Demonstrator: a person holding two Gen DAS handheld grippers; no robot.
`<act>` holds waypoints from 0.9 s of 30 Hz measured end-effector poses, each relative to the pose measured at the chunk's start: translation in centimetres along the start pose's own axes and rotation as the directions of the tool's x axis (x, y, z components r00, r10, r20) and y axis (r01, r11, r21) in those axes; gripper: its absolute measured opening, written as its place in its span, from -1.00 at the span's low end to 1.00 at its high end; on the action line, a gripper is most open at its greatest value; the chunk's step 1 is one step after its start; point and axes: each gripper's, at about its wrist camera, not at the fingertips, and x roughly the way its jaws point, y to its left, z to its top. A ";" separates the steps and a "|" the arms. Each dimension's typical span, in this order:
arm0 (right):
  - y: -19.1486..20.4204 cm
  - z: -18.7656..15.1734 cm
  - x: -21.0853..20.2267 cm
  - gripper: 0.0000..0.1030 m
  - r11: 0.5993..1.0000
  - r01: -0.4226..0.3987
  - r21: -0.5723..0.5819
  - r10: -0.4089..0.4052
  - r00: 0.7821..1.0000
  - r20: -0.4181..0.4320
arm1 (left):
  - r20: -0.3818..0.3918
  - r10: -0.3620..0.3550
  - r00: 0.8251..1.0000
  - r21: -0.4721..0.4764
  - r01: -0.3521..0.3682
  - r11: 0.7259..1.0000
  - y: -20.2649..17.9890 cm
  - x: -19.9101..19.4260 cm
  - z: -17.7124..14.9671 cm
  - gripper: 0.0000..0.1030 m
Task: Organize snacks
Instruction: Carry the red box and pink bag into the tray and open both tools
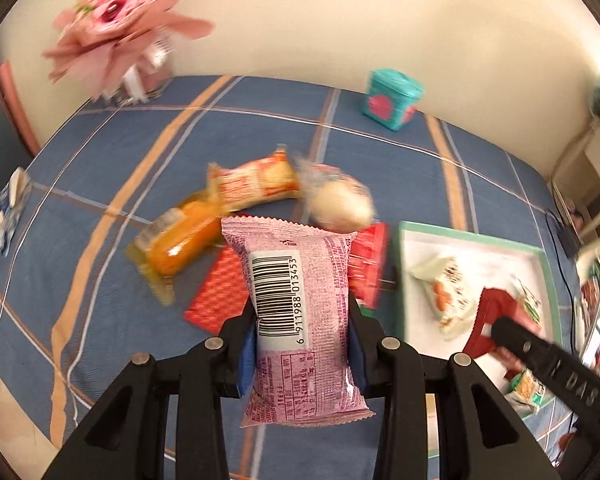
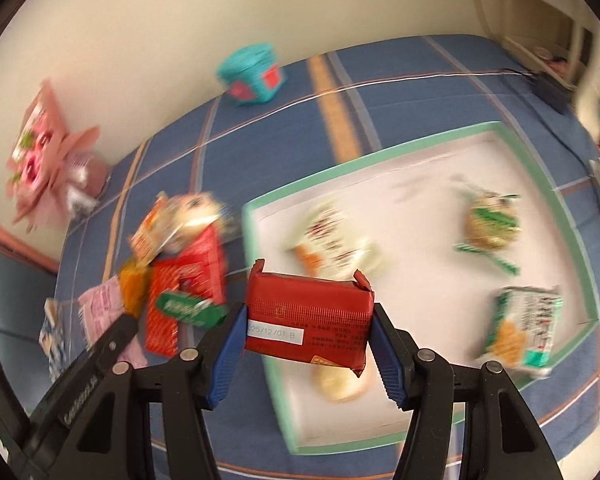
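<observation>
My left gripper is shut on a pink snack pack, barcode side up, held above the blue plaid cloth. Behind it lies a pile of snacks: an orange pack, a red-and-white pack, a cream round one and flat red packs. My right gripper is shut on a red pack over the near left corner of the white tray with a green rim. In the tray lie a white-and-orange pack, a green pack and a green-and-white pack.
A teal box stands at the back by the wall. A pink paper bouquet stands at the back left. A blue-and-white pack lies at the cloth's left edge. Furniture and a dark cable are at the far right.
</observation>
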 end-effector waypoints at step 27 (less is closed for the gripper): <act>-9.0 5.9 2.5 0.22 0.987 0.124 0.100 -0.130 0.990 0.056 | -0.047 -0.060 0.997 0.317 0.072 0.946 -16.0 5.7 0.6 -0.23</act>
